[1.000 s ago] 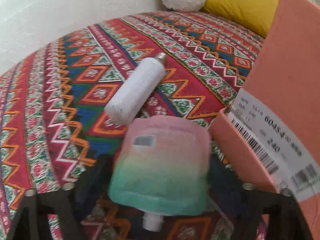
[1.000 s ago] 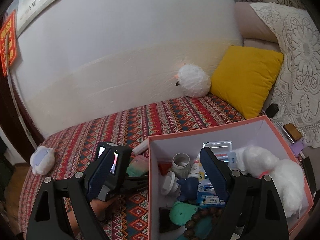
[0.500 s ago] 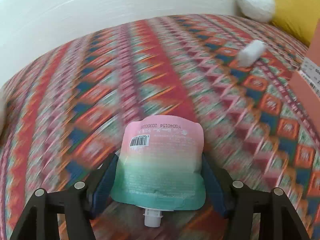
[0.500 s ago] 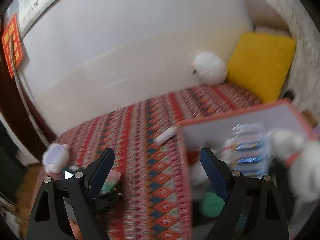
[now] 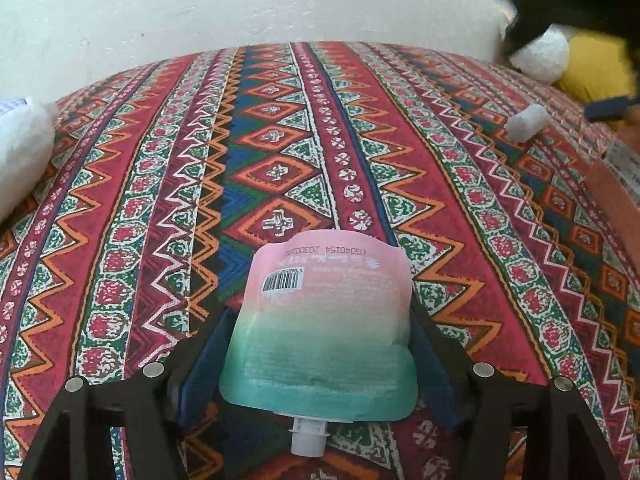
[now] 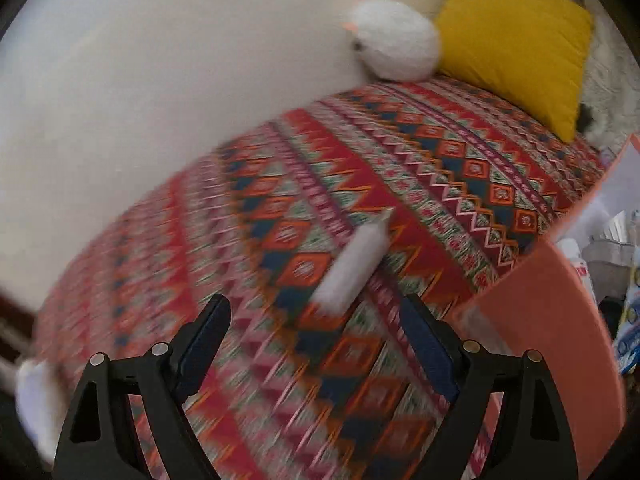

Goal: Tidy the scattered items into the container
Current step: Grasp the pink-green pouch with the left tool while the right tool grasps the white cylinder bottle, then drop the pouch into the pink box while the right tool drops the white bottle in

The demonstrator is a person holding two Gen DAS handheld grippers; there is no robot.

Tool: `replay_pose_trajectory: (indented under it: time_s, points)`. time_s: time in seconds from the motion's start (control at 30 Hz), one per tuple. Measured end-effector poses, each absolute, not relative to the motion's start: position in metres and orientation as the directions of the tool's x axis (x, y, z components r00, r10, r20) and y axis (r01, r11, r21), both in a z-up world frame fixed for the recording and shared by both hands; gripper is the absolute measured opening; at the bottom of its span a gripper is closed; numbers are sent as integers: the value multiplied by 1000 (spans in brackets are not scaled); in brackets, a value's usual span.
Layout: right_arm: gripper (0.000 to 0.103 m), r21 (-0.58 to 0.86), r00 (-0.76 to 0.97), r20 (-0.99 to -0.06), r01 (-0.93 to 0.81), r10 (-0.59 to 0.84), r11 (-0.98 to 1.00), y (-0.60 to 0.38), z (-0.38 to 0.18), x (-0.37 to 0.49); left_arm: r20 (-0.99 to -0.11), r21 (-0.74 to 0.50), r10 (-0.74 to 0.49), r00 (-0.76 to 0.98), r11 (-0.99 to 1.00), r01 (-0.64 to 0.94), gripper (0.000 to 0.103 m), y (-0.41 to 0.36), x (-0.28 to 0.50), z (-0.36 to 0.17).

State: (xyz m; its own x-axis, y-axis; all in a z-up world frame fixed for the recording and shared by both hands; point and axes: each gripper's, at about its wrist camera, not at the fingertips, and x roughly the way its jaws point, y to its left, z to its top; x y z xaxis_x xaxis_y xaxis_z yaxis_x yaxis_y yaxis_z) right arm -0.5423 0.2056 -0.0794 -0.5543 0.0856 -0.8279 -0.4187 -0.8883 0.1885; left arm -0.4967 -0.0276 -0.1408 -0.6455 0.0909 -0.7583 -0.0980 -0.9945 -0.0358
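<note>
Pouch clamped in my left gripper, spout toward camera. Right gripper wide, empty; white tube just ahead on patterned blanket, orange box right.

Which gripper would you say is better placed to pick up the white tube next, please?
Probably the right gripper: it is open and empty with the white tube just ahead, while the left gripper is shut on the pouch.

Soft, even light with no glare. The left wrist view is sharp, bowed at its edges. The right wrist view smears with motion blur, heaviest left of the white tube; its corners vignette black.
</note>
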Motion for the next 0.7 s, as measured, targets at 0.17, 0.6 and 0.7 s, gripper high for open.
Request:
replay_pose_trajectory:
  time_s: [0.17,0.6,0.7]
  points:
    - [90,173,-458,-885,-494,86,-852,217,-130,-580,-754,-47,100,-649,-994,-100,74,-27,-495,-142]
    - [28,55,-557,-831,-87,3,-995,148,-131,-572,-750,-49,103,-653,-994,-100,74,-28,-494,-143]
    - [29,98,-536,-839,10,-88,-995,142,-130,-530,-751,-63,114,-651,-993,-101,73,-31,-493,-141]
